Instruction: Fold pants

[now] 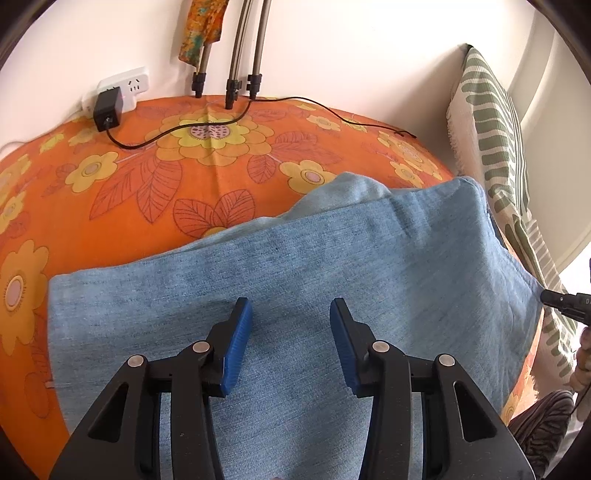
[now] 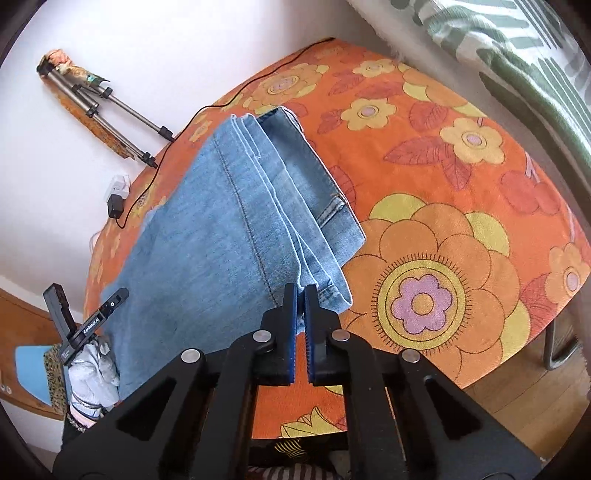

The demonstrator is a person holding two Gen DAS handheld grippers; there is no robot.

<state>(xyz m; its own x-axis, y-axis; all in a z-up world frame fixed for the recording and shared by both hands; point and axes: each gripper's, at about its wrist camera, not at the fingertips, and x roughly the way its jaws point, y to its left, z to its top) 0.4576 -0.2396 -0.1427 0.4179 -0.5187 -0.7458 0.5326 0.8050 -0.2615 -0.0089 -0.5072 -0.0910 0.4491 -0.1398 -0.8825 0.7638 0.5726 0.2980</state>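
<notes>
An orange flowered cloth (image 1: 155, 192) covers the table, and on it, against the white wall, sit a white power strip (image 1: 127, 86) with a black adapter (image 1: 108, 110) plugged in; the adapter's thin black cable (image 1: 177, 129) snakes across the far part of the cloth, well apart from the denim. Three tripod legs (image 1: 232, 74) stand on the cloth's far edge, with a patterned orange fabric (image 1: 201, 29) hanging beside them. A green-and-white striped textile (image 1: 495, 122) leans at the right side of the table. The pants (image 1: 314, 258), light blue jeans, lie folded in layers on the near half of the cloth, and nothing rests on top of them. The left gripper (image 1: 291, 321) hovers over the middle of the denim with its blue-padded jaws standing apart; whether the tips touch the fabric cannot be told from this angle. The right gripper (image 2: 301, 291) sits at the stacked near corner of the pants (image 2: 229, 221), its jaws brought together so that only a thin slit shows between the pads; the layered hem edge lies right at the tips, and it seems to pinch that edge, though the view there is too tight to be sure.
</notes>
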